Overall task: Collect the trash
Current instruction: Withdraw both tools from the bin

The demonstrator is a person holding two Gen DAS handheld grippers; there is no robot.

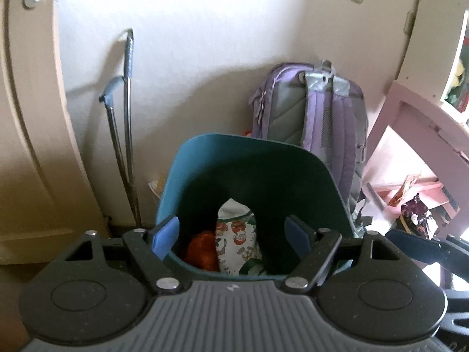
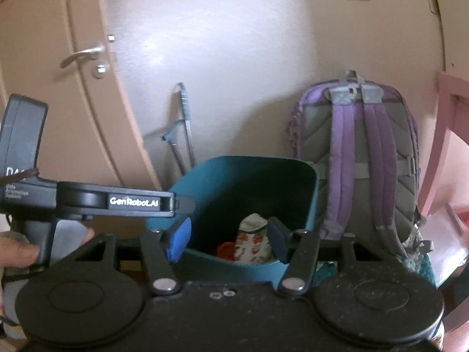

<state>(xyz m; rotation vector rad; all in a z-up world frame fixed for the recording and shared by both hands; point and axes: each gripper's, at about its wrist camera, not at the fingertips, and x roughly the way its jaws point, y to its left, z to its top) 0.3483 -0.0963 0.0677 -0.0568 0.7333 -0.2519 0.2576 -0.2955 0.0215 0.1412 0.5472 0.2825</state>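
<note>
So, left tool spread wide with nothing between the blue pads, tilted down over the near rim of the teal bin. Same story on the right tool: jaws apart, empty, aimed at the bin's open mouth from a bit further back. Seen from the right wrist, left tool body reaching in from the left edge, a hand wrapped round its grip.

Trash already sitting at the bottom of the bin: a white printed wrapper standing up, something orange beside it. Plenty of free room above the bin mouth.

Tighter round the sides though. Purple backpack leaning on the wall just right of the bin, about touching it. Metal folding pole thing propped against the wall on the left, then a cream door with a lever handle. Pink furniture crowding the far right.
</note>
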